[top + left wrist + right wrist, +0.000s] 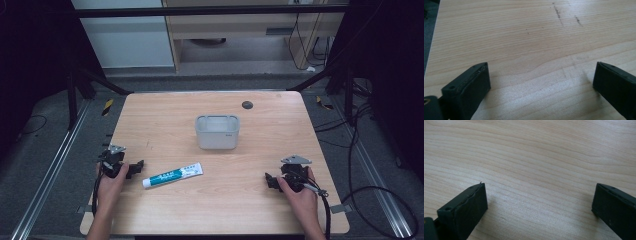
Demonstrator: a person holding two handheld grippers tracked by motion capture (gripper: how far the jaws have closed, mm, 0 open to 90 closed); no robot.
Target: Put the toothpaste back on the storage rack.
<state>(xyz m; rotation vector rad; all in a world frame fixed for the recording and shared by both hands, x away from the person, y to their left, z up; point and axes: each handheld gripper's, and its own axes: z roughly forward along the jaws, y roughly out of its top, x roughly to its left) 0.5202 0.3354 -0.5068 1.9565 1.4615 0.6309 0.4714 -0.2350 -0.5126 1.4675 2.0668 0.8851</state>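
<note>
Both hands are resting low on the light wooden table (220, 205), the left gripper (134, 169) and right gripper (273, 181) pointing inward with jaws spread apart, gripping nothing.

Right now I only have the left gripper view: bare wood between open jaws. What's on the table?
Observer: A toothpaste tube lies just right of your left hand-held gripper, cap end nearer it.
Operator: Anything else?
Observer: An empty translucent bin stands mid-table, beyond the tube.
Operator: The other side?
Observer: The right hand-held gripper is open too, low over bare wood near the table's right edge.
</note>
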